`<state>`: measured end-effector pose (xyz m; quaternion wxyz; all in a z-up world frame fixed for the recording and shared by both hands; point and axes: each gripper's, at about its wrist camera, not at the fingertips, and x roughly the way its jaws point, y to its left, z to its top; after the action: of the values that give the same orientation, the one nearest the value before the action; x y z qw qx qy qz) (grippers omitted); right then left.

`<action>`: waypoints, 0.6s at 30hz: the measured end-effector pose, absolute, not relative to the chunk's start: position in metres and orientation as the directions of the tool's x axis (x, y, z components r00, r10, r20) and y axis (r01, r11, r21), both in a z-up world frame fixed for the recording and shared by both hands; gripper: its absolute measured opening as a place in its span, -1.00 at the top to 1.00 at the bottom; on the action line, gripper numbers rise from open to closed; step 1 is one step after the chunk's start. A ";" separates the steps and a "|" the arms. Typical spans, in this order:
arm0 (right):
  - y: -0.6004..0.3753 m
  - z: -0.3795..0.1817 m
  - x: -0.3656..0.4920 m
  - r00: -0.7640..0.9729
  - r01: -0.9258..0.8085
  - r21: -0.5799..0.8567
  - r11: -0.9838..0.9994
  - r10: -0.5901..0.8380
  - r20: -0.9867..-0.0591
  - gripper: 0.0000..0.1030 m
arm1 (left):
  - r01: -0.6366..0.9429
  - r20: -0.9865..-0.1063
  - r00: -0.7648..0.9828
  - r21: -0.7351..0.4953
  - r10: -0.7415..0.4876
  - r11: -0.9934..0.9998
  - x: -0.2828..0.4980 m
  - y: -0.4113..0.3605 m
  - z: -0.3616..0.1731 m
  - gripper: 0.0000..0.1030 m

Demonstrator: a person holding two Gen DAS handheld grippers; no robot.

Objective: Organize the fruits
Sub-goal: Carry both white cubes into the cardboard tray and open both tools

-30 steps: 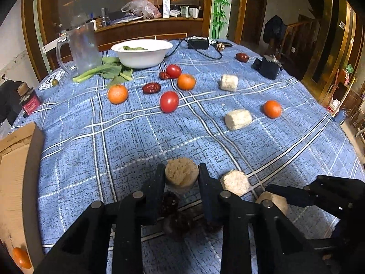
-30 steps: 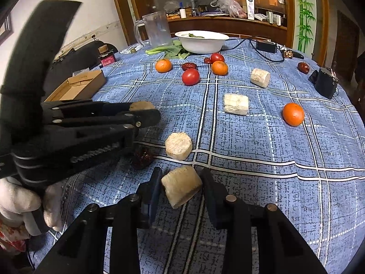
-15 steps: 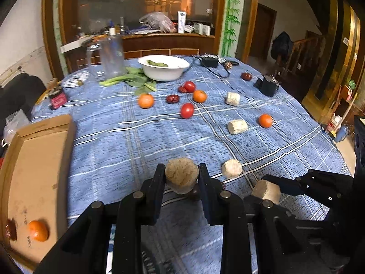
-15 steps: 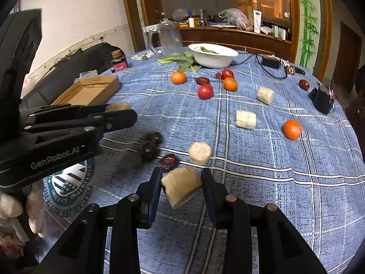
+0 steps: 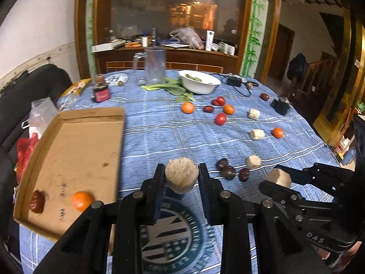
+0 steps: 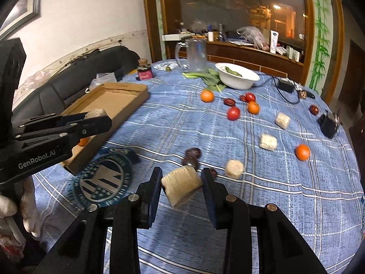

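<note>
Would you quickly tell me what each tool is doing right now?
Left tool: closed on a round beige chunk, lifted off the table.
Right tool: closed on a beige cut piece, also lifted.

Dim warm light, fisheye bending, motion blur

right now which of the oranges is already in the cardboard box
The orange at the near end of the cardboard box, beside a dark red fruit. The other three oranges lie out on the blue tablecloth.
</note>
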<state>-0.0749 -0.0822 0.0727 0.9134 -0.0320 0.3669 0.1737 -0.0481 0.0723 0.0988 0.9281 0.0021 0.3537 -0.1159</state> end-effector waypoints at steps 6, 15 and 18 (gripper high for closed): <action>-0.053 0.089 -0.077 0.677 -0.396 0.048 0.917 0.326 -0.660 0.26 | 0.138 -0.647 0.748 -0.063 -0.146 0.988 -0.055 0.114 0.109 0.46; 0.005 0.107 -0.052 0.637 -0.490 0.080 0.868 0.419 -0.647 0.26 | -0.013 -0.635 0.772 -0.044 -0.018 0.999 -0.044 0.185 0.120 0.46; 0.028 0.107 -0.040 0.610 -0.523 0.097 0.847 0.451 -0.652 0.26 | -0.047 -0.643 0.766 -0.045 0.007 0.998 -0.035 0.203 0.118 0.46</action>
<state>-0.0400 0.0283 0.1065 0.8957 -0.0513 0.3482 0.2718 -0.0351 0.2034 0.1181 0.9392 -0.0290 0.3418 0.0145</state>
